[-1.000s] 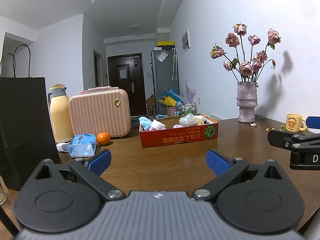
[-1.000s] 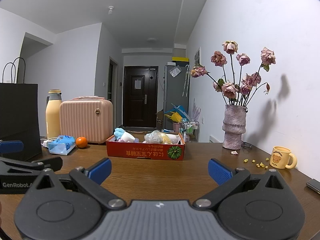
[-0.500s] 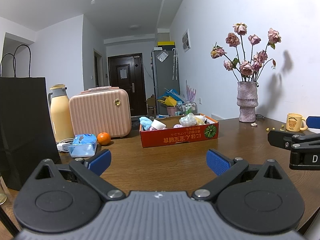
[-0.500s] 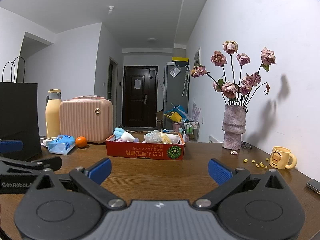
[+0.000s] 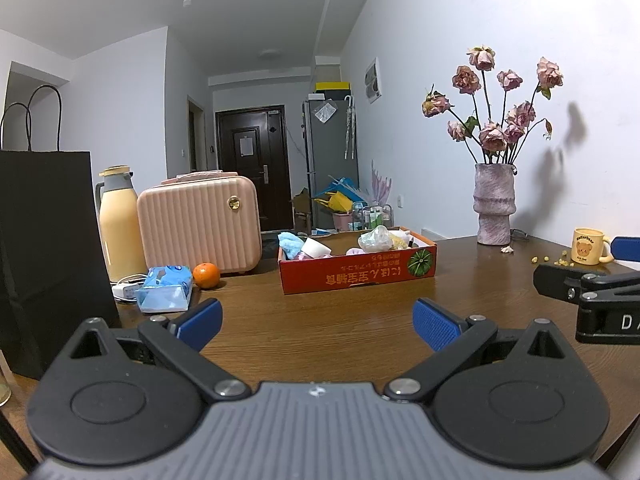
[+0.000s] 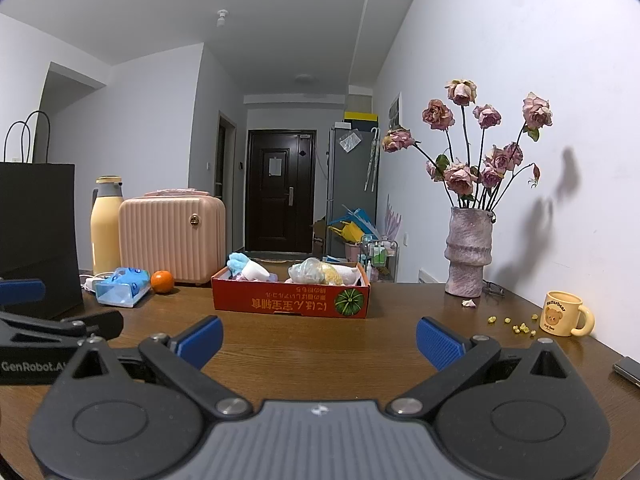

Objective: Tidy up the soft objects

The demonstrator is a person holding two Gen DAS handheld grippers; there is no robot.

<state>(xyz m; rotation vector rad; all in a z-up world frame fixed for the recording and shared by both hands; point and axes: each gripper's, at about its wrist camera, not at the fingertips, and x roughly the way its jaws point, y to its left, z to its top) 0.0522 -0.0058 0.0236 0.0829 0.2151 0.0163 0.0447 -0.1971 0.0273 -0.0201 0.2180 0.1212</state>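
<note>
- Red cardboard box (image 5: 357, 276) with a pumpkin print on its front sits mid-table, open top, ahead of both grippers and well apart from them.
- Inside the box: a light blue fluffy cloth (image 5: 290, 241) at the left end, a white cup-like item (image 5: 316, 246) beside it, a clear crinkled plastic bundle (image 5: 375, 239) toward the right. Other soft pieces are too small to name.
- Left gripper (image 5: 316, 322): blue pads spread wide, nothing between them, low over bare wood.
- Right gripper (image 6: 319, 340): also spread wide, nothing held, level with the left one and beside it.
- Left of the box: orange (image 5: 206, 275), blue tissue pack (image 5: 165, 289) just beside it, white charger partly under the pack.
- Behind those: pink ribbed suitcase (image 5: 200, 224), cream thermos jug (image 5: 120, 224), black paper bag (image 5: 44, 240) at far left.
- Right side: pink vase (image 6: 468, 254) of dried roses by the wall, yellow bear mug (image 6: 564, 314), yellow crumbs scattered between them.
- Brown wooden table (image 6: 304, 360) carries everything.
</note>
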